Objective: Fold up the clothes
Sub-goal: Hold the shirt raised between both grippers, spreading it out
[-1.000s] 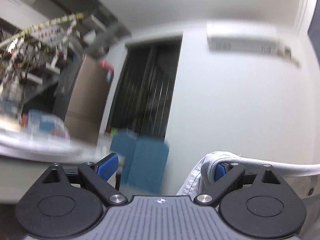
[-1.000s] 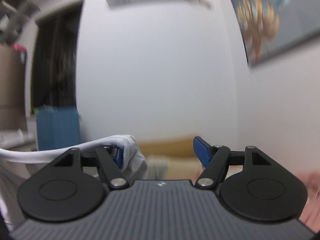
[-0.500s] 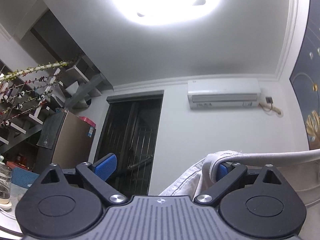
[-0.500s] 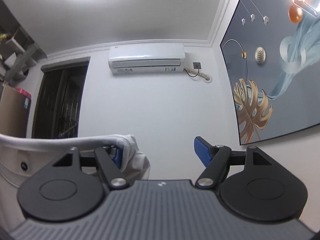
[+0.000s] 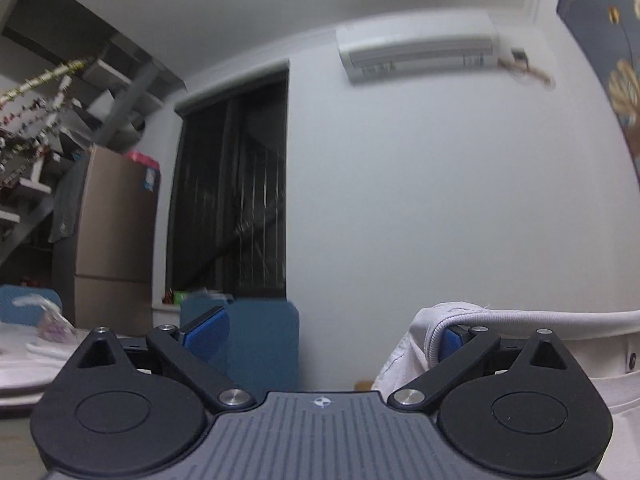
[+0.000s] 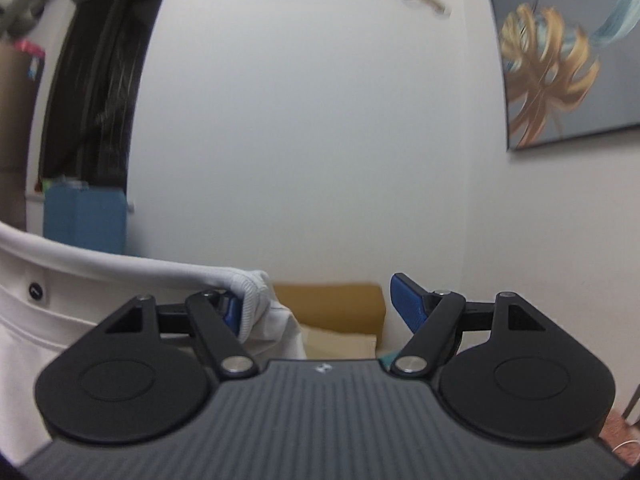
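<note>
Left wrist view: left gripper spread wide and opening, nothing pinched, white garment hooked over its right finger only. Blue bin by dark doorway; contents hidden. Brown fridge far left. Right wrist view: right gripper parted, same garment draped over left finger, stretched between both tools. Cardboard box against bare white wall, framed painting alongside.
</note>
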A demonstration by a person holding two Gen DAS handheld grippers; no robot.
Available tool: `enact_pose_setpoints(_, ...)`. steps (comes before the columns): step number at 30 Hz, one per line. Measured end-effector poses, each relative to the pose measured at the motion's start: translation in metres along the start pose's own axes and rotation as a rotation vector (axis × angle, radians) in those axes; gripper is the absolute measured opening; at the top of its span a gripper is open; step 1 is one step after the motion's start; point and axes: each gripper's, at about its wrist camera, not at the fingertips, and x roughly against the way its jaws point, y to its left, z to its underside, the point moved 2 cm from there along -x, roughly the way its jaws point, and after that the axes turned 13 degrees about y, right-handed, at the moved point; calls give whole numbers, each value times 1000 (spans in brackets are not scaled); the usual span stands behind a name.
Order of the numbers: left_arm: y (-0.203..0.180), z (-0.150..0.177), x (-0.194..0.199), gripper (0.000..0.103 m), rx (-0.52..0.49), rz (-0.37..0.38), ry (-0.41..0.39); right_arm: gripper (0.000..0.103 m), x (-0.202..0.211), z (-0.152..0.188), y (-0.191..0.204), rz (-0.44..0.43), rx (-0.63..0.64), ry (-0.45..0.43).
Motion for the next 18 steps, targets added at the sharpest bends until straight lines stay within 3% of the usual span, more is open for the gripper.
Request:
enact_pose_setpoints(5, -38, 85, -155, 102, -59, -21, 95, 74, -156, 40, 20, -14, -34, 97)
enact_pose_setpoints(8, -50, 148, -253, 102, -48, -27, 192, 74, -250, 73, 38, -34, -45, 136)
enact_pose_setpoints(13, -69, 266, -389, 100, -23, -16, 422, 74, -389, 146, 78, -43, -9, 286)
enact_pose_setpoints(18, -80, 346, -474, 100, -33, 40, 680, 74, -477, 216, 92, -67, -4, 465)
